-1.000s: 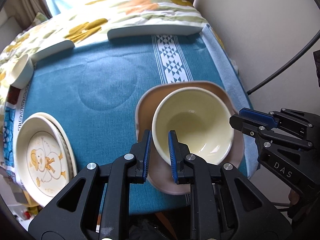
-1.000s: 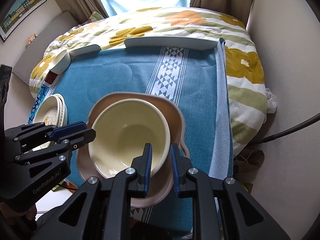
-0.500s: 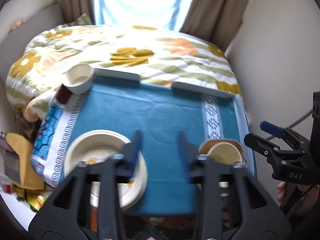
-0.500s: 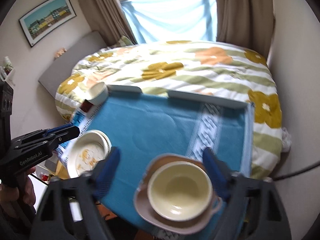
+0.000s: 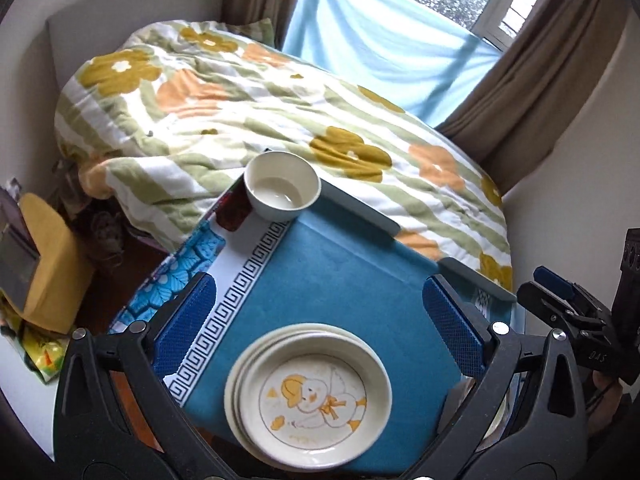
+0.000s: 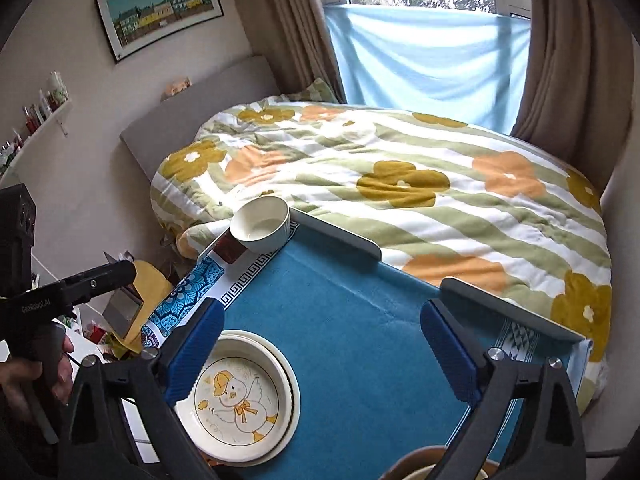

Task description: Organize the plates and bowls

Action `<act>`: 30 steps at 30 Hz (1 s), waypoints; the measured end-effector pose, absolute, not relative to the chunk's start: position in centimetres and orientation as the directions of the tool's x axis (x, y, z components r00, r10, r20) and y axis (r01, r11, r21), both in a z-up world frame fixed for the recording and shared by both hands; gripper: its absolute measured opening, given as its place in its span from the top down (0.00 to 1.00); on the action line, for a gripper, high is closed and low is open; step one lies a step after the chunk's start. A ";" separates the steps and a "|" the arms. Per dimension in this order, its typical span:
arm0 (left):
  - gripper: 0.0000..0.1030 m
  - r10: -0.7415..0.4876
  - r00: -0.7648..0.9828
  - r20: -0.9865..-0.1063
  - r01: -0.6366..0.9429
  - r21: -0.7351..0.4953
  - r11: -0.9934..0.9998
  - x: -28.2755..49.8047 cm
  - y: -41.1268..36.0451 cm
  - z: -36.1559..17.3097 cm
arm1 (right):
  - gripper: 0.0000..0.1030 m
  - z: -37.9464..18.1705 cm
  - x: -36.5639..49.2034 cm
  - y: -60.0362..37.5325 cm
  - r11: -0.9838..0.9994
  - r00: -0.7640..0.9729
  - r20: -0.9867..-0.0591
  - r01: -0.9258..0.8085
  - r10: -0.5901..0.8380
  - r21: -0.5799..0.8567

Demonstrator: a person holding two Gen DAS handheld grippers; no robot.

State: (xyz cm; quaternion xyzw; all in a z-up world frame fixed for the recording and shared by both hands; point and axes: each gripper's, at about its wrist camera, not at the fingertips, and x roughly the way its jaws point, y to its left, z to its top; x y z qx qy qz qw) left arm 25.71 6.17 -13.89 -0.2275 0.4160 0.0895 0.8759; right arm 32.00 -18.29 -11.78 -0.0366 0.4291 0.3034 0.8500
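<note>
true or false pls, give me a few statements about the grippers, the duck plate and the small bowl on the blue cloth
1. The left gripper has its jaws wide open with nothing gripped. True.
2. The duck plate lies alone on the cloth. False: it tops a stack of plates.
3. The small white bowl sits at the far corner of the blue cloth, near the bedspread. True.
4. The right gripper is clamped on the small bowl. False: its jaws are open and empty, well short of the bowl.
</note>
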 end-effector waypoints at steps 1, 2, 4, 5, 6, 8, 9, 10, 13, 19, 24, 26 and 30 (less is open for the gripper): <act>0.01 -0.037 0.631 -0.775 -0.360 -0.335 0.871 26.7 7.4 -14.4 | 0.05 -11.7 32.9 -17.4 0.804 0.448 -0.741 -0.557 0.501 0.207; 0.01 -0.039 0.627 -0.778 -0.372 -0.343 0.862 27.5 8.4 -14.8 | 0.05 -11.6 33.8 -16.5 0.796 0.450 -0.727 -0.564 0.518 0.218; 0.03 -0.052 0.620 -0.783 -0.391 -0.366 0.845 29.3 10.4 -16.1 | 0.05 -11.9 36.0 -14.4 0.788 0.450 -0.711 -0.568 0.540 0.239; 0.05 -0.066 0.616 -0.785 -0.396 -0.381 0.835 30.3 11.2 -16.9 | 0.05 -12.4 37.1 -13.3 0.785 0.440 -0.713 -0.567 0.545 0.250; 0.09 -0.085 0.612 -0.786 -0.401 -0.401 0.824 31.4 12.2 -17.8 | 0.05 -13.2 38.5 -12.1 0.780 0.417 -0.725 -0.566 0.548 0.265; 0.17 -0.120 0.605 -0.787 -0.401 -0.431 0.808 33.5 13.5 -20.0 | 0.05 -15.3 40.9 -10.0 0.774 0.362 -0.753 -0.562 0.549 0.294; 0.24 -0.132 0.599 -0.790 -0.403 -0.439 0.803 34.5 14.0 -21.1 | 0.05 -16.7 42.2 -8.7 0.774 0.341 -0.767 -0.558 0.543 0.300; 0.28 -0.146 0.594 -0.791 -0.401 -0.449 0.798 35.6 14.6 -22.4 | 0.05 -17.9 42.9 -7.9 0.775 0.327 -0.777 -0.555 0.538 0.303; 0.38 -0.207 0.587 -0.783 -0.391 -0.498 0.774 38.2 15.8 -26.1 | 0.17 -21.8 45.2 -6.0 0.781 0.285 -0.794 -0.525 0.537 0.340; 0.52 -0.257 0.563 -0.785 -0.395 -0.529 0.751 41.9 17.4 -31.5 | 0.42 -27.4 47.5 -2.9 0.774 0.201 -0.804 -0.474 0.559 0.420; 0.68 -0.237 0.576 -0.783 -0.407 -0.525 0.748 42.7 18.5 -33.0 | 0.58 -29.4 47.8 -1.2 0.769 0.168 -0.812 -0.473 0.558 0.430; 0.77 -0.203 0.568 -0.798 -0.413 -0.489 0.768 43.0 18.7 -33.3 | 0.69 -29.8 47.8 -1.1 0.767 0.160 -0.815 -0.473 0.558 0.433; 0.79 -0.185 0.579 -0.794 -0.407 -0.479 0.778 42.9 18.9 -33.3 | 0.82 -30.4 48.0 -0.8 0.768 0.159 -0.810 -0.460 0.565 0.446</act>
